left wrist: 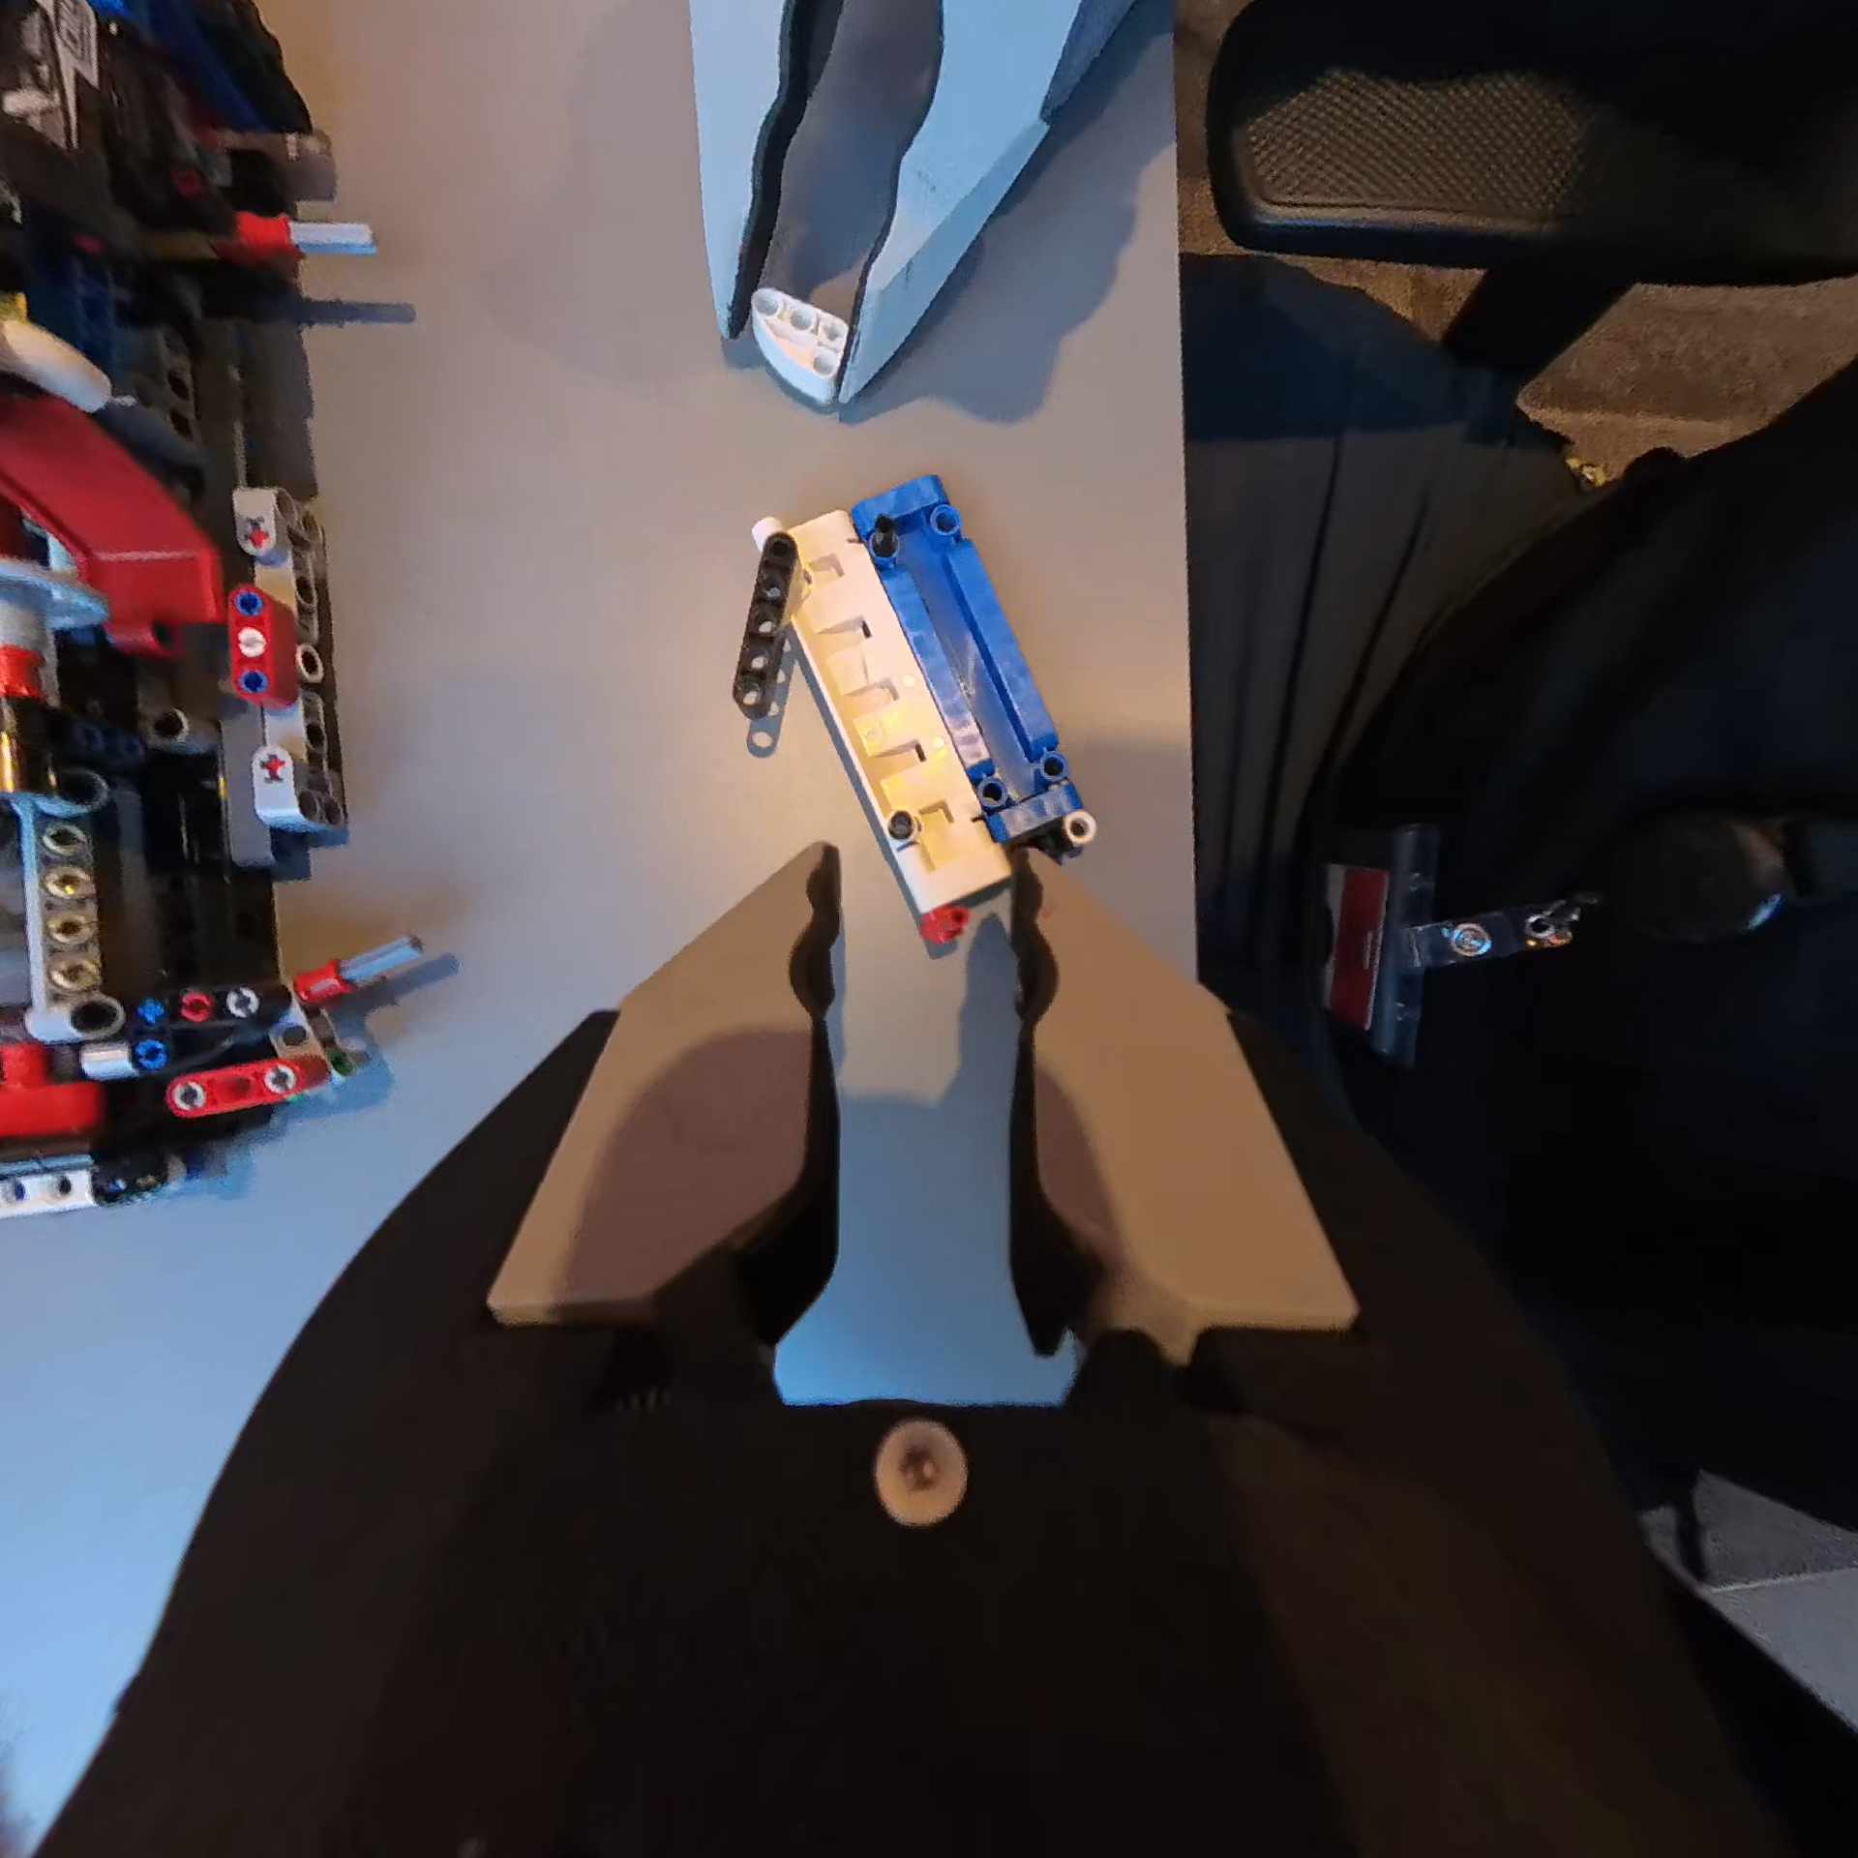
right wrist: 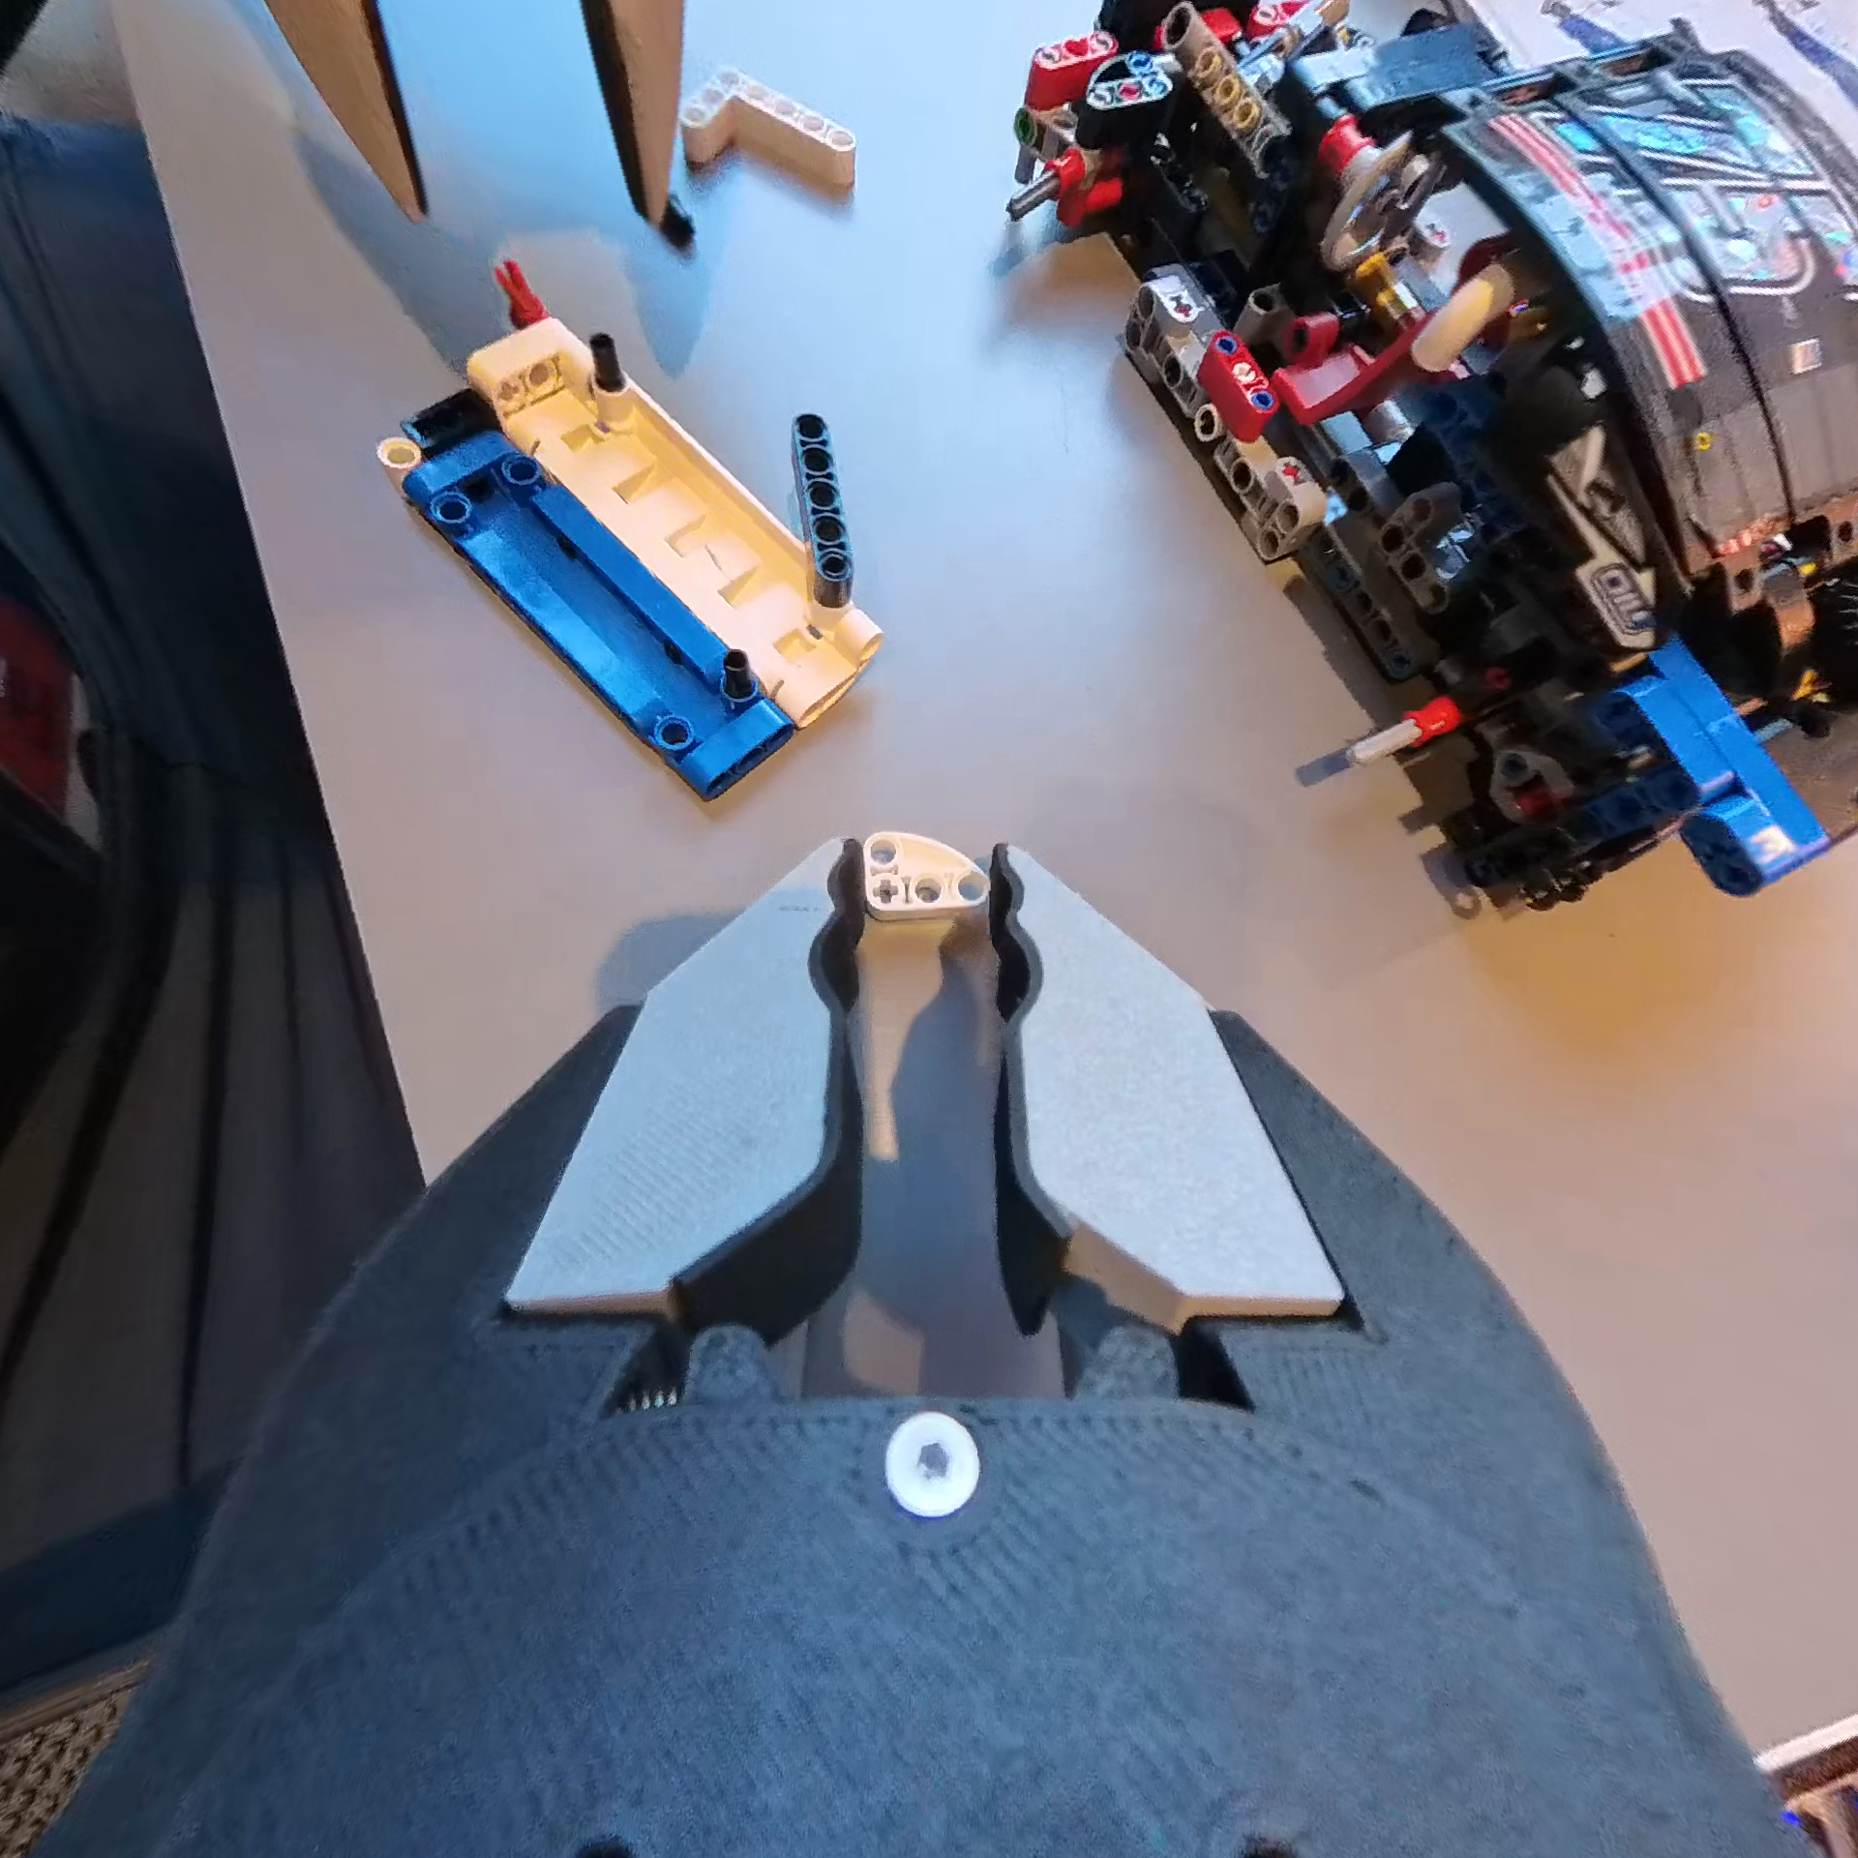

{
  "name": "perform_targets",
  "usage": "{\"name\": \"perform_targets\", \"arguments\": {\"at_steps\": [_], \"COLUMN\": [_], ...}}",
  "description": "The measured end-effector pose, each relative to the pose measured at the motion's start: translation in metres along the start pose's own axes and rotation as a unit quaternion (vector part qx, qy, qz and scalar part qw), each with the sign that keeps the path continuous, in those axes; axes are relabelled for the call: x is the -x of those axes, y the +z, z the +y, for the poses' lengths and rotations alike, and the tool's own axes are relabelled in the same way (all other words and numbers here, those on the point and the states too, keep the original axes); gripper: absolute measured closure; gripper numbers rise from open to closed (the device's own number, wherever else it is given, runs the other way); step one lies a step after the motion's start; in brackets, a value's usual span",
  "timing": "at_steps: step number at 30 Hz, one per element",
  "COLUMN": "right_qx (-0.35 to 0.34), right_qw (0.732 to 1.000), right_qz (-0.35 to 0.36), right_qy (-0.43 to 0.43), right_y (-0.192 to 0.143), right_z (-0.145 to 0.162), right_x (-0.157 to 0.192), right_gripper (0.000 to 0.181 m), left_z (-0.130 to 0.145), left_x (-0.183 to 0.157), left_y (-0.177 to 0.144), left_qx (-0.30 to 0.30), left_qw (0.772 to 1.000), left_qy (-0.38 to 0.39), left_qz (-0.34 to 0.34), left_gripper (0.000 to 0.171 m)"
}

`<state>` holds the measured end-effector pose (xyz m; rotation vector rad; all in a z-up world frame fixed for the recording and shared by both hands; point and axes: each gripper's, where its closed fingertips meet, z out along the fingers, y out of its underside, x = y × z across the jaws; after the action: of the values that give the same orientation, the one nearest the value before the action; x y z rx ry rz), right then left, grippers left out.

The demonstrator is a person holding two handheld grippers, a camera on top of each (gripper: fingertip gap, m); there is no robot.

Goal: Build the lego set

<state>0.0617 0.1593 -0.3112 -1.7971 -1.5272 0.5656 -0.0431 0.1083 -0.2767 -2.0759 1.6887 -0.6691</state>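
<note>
Lego panel sub-assembly (left wrist: pixel 910 704), blue and white, lies flat on desk (left wrist: pixel 563 603) near its edge. Right gripper (right wrist: pixel 927 873) jaws clamp a small white curved piece (right wrist: pixel 920 877). Left gripper (left wrist: pixel 930 885) jaws apart, empty, just beside the panel's end. Big model (right wrist: pixel 1508 402) sits apart.

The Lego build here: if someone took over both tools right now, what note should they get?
Right tool: shut on a small white curved piece, held above the table.
Left tool: open, empty, its tips just short of the blue-and-white panel assembly.
That assembly lies flat near the table's edge, with a black beam sticking up from one end.
The large vehicle model sits off to the side, partly built.
A loose white angled beam lies beyond the assembly.
Left: the held piece is not yet attached; probably steady the assembly, then fit it.
</note>
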Motion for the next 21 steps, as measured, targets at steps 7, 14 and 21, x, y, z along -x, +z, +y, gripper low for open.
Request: {"name": "perform_targets", "arguments": {"at_steps": [7,14,21], "right_qx": [0.005,0.003,0.006], "right_qw": [1.000,1.000,0.999], "right_qz": [0.010,0.011,0.032], "right_qy": [-0.011,0.002,0.031], "right_y": [0.001,-0.002,-0.009], "right_z": [0.001,0.002,0.010], "right_x": [0.001,0.000,-0.011], "right_gripper": [0.157,0.152,0.155], "left_z": [0.005,0.015,0.029], "left_x": [-0.008,-0.009,-0.003], "left_y": [-0.003,0.003,0.013], "left_qx": [-0.032,-0.041,-0.031], "left_qw": [0.998,0.991,0.987], "left_qy": [-0.051,-0.116,-0.140], "left_qz": [-0.036,-0.061,-0.073], "left_gripper": [0.137,0.134,0.134]}}
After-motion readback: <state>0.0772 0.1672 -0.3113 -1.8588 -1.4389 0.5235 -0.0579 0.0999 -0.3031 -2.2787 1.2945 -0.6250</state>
